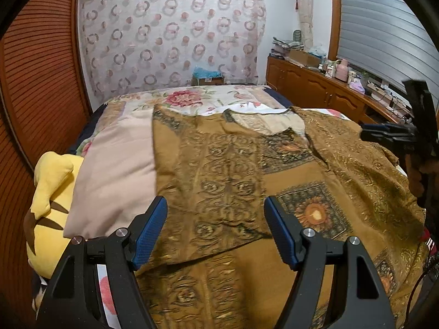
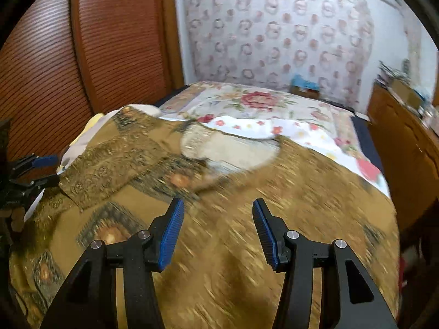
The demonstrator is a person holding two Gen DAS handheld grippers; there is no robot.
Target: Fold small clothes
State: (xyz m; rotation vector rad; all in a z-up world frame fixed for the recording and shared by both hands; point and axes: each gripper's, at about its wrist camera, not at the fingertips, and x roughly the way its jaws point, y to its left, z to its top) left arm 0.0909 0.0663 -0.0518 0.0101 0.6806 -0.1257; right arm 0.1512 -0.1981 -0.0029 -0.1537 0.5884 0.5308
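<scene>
A brown patterned shirt [image 1: 288,170] lies spread on the bed with its collar towards the far wall and its left part folded over onto the body. My left gripper [image 1: 215,211] hovers open just above that folded part, with nothing between its blue pads. In the right wrist view the shirt [image 2: 301,192] is blurred by motion, and my right gripper [image 2: 218,205] hangs open over its right half, holding nothing. Each gripper shows in the other's view: the right gripper [image 1: 389,134] at the far right edge, the left gripper [image 2: 45,168] at the far left edge.
A floral bedspread [image 1: 186,98] covers the bed. A pink pillow [image 1: 115,170] and a yellow plush toy [image 1: 52,200] lie left of the shirt. A slatted wooden door [image 1: 35,68] stands on the left, and a cluttered wooden cabinet [image 1: 315,85] on the right.
</scene>
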